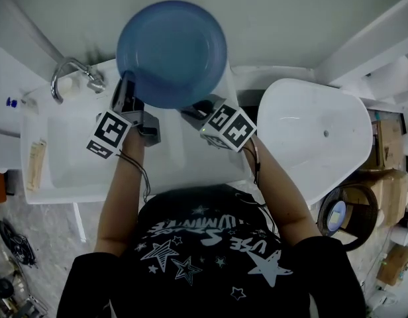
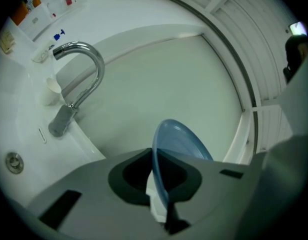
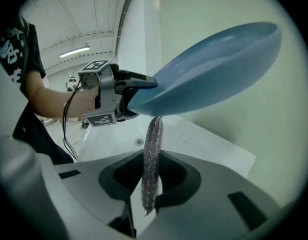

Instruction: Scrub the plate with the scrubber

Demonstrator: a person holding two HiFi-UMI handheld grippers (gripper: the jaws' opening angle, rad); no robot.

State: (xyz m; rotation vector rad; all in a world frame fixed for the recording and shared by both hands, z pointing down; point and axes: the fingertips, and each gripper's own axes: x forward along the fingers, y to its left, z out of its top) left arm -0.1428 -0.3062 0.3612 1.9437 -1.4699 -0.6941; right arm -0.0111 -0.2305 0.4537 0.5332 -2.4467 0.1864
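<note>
Smooth plastic plate (image 1: 171, 52), rough glittery scrubber (image 3: 152, 159), chrome faucet (image 2: 81, 79).

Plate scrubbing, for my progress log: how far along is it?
Done: left claw is shut on the plate rim, right claw on the scrubber, both held over the sink. In hand: the scrubber tip meets the plate's underside. Left: the scrubbing itself; how much is cleaned can't be told.

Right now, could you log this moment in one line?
left gripper: shut on plate | right gripper: shut on scrubber | scrubber touches plate underside
</note>
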